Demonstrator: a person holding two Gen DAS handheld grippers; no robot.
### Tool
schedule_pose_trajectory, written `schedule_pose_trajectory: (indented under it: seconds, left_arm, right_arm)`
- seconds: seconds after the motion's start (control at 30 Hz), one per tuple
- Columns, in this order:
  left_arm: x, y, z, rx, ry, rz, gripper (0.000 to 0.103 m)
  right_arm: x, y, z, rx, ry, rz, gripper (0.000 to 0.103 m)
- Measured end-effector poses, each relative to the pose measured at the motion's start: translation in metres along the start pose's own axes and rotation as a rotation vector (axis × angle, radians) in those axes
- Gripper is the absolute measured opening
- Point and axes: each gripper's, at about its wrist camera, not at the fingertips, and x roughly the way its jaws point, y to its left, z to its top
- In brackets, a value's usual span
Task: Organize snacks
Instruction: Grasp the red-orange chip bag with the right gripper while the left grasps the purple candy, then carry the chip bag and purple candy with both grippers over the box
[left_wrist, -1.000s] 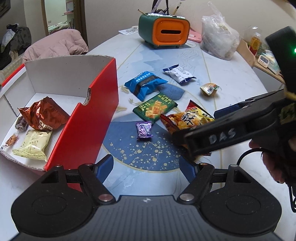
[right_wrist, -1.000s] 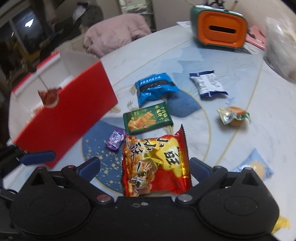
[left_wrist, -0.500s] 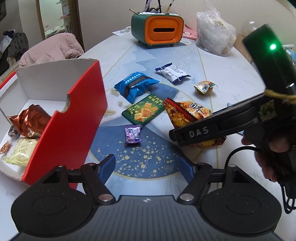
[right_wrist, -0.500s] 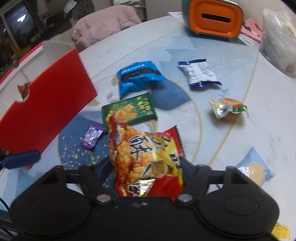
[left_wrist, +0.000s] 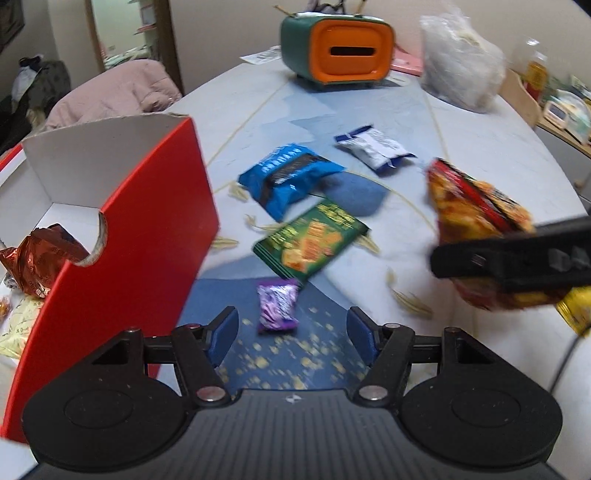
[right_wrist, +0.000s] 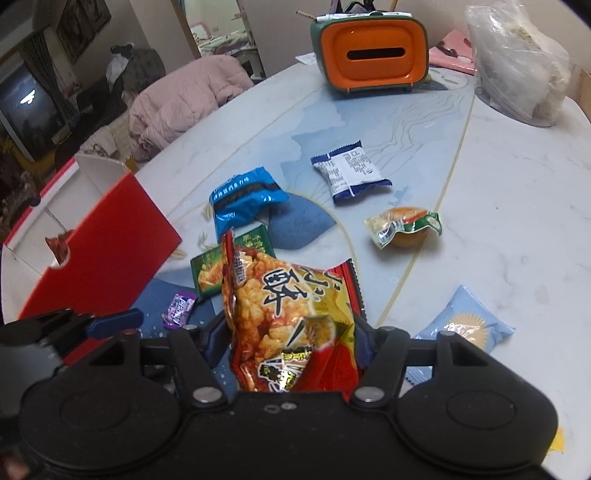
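My right gripper (right_wrist: 288, 332) is shut on a red and yellow snack bag (right_wrist: 288, 314) and holds it off the table; the bag also shows at the right of the left wrist view (left_wrist: 476, 218). My left gripper (left_wrist: 291, 336) is open and empty, low over a small purple candy (left_wrist: 277, 308). The red box (left_wrist: 147, 236) stands at the left, with a copper foil bag (left_wrist: 37, 254) and a pale yellow packet (left_wrist: 18, 325) inside. On the table lie a green packet (left_wrist: 310, 242), a blue bag (left_wrist: 288, 177) and a white-blue packet (left_wrist: 373, 147).
An orange and green tissue box (right_wrist: 369, 55) and a clear plastic bag (right_wrist: 517, 62) stand at the table's far side. A small orange jelly cup (right_wrist: 406, 229) and a light blue cracker packet (right_wrist: 465, 321) lie to the right. A pink padded chair (right_wrist: 184, 99) stands beyond the table's left edge.
My right gripper closed on the red and yellow bag and lifted it off the table, moving right in the left view. My left gripper moved forward toward the purple candy.
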Motion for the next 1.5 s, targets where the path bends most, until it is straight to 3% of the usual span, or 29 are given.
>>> schedule_pose_trajectory:
  seconds: [0.1,0.5,0.87,1.07,1.5]
  left_arm:
    - [0.007,0.002,0.004,0.008,-0.003,0.006,0.062]
    - [0.021,0.006,0.007,0.015,0.043,-0.023,0.022]
    - [0.001,0.021,0.012,-0.027,0.043,-0.108,0.02]
    - [-0.026,0.032,0.012,-0.052,0.041,-0.171,0.02]
    - [-0.089,0.057,0.008,-0.033,0.026,-0.224,0.02]
  right_arm:
    - [0.0,-0.001,0.0,0.011,-0.005,0.009,0.063]
    - [-0.002,0.0,-0.002,0.028,-0.011,0.005,0.063]
    - [-0.018,0.012,-0.006,0.04,-0.029,-0.023,0.062]
    - [-0.04,0.026,-0.011,0.054,-0.048,-0.027,0.062]
    - [-0.089,0.074,-0.024,0.066,-0.087,-0.039,0.062]
